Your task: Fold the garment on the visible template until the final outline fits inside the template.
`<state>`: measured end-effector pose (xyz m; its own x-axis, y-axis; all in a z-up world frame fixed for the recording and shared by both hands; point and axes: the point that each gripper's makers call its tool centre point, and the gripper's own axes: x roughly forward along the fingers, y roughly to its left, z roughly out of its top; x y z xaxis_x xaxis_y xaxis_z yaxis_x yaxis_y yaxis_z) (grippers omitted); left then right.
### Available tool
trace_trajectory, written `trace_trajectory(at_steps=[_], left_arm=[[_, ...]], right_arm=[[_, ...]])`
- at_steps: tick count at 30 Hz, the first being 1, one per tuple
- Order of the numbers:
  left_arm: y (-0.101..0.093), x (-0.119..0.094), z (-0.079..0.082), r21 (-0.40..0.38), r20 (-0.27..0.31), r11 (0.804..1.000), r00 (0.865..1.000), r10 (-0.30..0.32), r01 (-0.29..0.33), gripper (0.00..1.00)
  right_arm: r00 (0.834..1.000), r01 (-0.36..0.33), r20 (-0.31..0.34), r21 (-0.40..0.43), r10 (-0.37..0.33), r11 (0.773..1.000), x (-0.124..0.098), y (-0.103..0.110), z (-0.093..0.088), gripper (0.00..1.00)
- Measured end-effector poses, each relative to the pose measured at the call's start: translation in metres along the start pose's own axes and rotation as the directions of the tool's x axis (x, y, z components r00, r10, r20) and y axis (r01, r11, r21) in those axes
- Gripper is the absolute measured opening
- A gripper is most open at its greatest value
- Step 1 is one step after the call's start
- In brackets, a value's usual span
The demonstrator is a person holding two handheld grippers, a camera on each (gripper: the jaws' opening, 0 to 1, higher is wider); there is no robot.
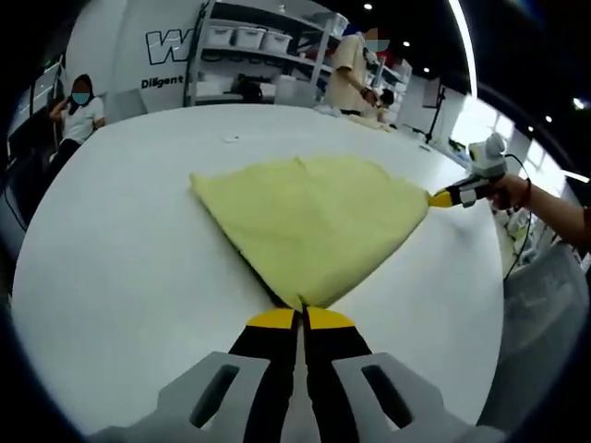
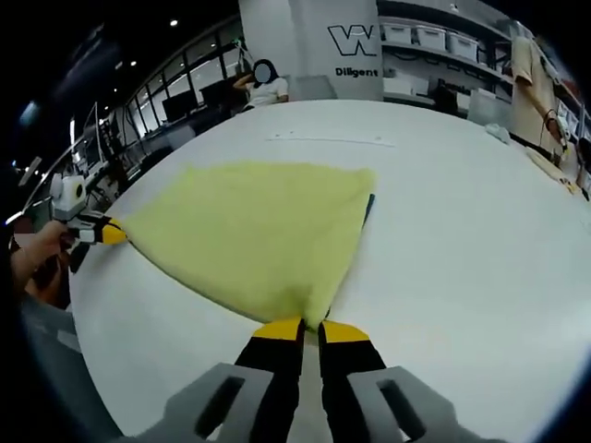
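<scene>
Yellow-tipped left hand-held gripper (image 1: 302, 317) is clamped on one corner of a pale yellow fabric garment (image 1: 314, 220); right hand-held gripper (image 2: 310, 328) is clamped on another corner. Garment is stretched taut between them into a fan shape, over the white round surface (image 1: 120, 268). Wall lettering (image 1: 162, 81) reads "Diligent", partly cut off.

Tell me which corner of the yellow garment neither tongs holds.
The far corner of the yellow garment lies free on the white table; left tongs and right tongs pinch the others.
</scene>
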<state>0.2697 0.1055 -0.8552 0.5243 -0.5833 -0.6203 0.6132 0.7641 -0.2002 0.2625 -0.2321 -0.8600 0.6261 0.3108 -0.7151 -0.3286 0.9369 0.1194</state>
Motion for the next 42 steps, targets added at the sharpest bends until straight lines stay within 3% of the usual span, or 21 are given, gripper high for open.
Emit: trace_trajectory(at_steps=[5,19,22,31,34,36,39,42], left_arm=[[0.004,-0.004,-0.002,0.141,-0.057,0.990,0.998,0.019,-0.011,0.00],[0.004,-0.004,-0.004,0.178,-0.079,0.984,0.997,0.017,-0.002,0.00],[0.004,-0.004,-0.004,0.176,-0.080,0.984,0.997,0.018,-0.004,0.00],[0.005,-0.005,-0.005,0.143,-0.084,0.990,0.996,0.028,-0.015,0.00],[0.006,-0.009,-0.007,0.114,-0.094,0.993,0.995,0.028,-0.017,0.00],[0.008,-0.015,-0.011,0.051,-0.111,0.998,0.993,0.039,-0.033,0.00],[0.008,-0.021,-0.014,0.005,-0.121,0.999,0.992,0.042,-0.042,0.08],[0.003,-0.026,-0.006,-0.063,-0.085,0.997,0.996,0.027,-0.032,0.17]], right_arm=[[1.000,0.003,-0.001,-0.003,-0.003,1.000,-0.001,-0.002,0.000,0.00],[0.999,0.014,-0.036,0.015,-0.013,1.000,-0.005,-0.006,-0.009,0.00],[0.998,0.035,-0.060,-0.012,-0.035,0.999,-0.007,-0.010,-0.014,0.00],[0.998,0.037,-0.057,-0.007,-0.037,0.999,-0.011,-0.006,-0.014,0.00],[0.997,0.043,-0.070,0.049,-0.039,0.998,-0.013,-0.005,-0.017,0.00],[0.998,0.038,-0.047,0.113,-0.033,0.993,-0.016,-0.002,-0.015,0.00],[1.000,0.019,-0.027,0.187,-0.014,0.982,-0.020,0.001,-0.011,0.13],[1.000,0.011,-0.005,0.202,-0.010,0.979,-0.022,0.002,-0.007,0.20]])
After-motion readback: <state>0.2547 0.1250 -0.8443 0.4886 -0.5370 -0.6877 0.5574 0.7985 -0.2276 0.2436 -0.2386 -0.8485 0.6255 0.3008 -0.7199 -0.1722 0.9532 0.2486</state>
